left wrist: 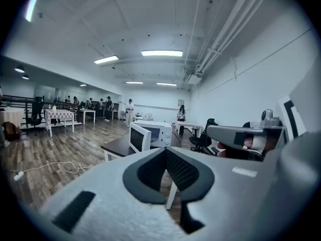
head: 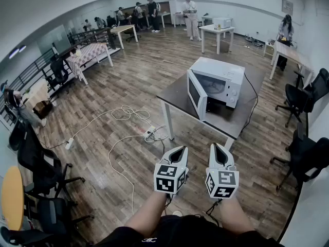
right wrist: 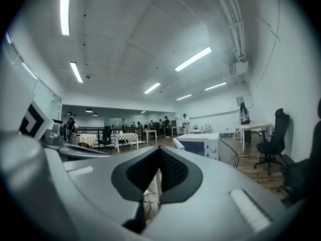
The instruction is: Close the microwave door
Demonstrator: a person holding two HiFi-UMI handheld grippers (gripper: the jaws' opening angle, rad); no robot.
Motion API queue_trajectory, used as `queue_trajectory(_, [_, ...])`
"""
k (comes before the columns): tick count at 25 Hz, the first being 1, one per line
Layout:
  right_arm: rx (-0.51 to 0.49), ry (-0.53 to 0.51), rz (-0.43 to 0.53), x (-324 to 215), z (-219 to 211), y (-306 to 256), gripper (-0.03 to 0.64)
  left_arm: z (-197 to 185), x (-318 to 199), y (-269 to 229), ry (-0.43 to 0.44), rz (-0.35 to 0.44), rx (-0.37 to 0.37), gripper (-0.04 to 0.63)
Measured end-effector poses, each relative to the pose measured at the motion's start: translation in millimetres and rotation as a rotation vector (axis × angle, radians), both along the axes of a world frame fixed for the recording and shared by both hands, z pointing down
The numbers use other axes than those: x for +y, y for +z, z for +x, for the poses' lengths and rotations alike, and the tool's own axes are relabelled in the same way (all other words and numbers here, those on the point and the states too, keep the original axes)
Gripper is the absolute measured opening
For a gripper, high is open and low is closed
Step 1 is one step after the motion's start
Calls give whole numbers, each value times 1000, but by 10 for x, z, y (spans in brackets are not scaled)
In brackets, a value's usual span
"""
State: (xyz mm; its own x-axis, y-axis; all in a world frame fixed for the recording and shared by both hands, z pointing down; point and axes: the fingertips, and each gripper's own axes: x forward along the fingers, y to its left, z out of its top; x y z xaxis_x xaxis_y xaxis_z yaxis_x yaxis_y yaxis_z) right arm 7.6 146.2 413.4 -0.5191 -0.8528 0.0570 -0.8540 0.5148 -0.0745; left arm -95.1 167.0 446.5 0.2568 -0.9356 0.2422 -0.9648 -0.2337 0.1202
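- Your left tongs and right tongs sit at lower centre, both closed on nothing.
- The microwave, its door open, stands on the counter, well apart above them.

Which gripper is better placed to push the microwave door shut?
Left, probably: the open door shows its outer face toward the left gripper; the right gripper lines up with the microwave body. Both are far off.

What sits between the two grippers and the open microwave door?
In the head view, only bare wood floor, then the near edge of the dark table below the open microwave door; power strip and cables lie off left.
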Motion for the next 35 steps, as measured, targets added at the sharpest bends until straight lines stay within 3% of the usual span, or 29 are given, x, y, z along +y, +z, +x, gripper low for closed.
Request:
queue_trajectory(9, [15, -32, -17, -1, -238, 69, 8, -131, -13, 43, -1, -5, -8, 11])
queue_trajectory(25, [49, 47, -54, -214, -548, 188, 9, -518, -243, 172, 50, -20, 16, 11])
queue_trajectory(35, [69, 98, -67, -384, -457, 305, 9, -453, -461, 329, 108, -46, 16, 11])
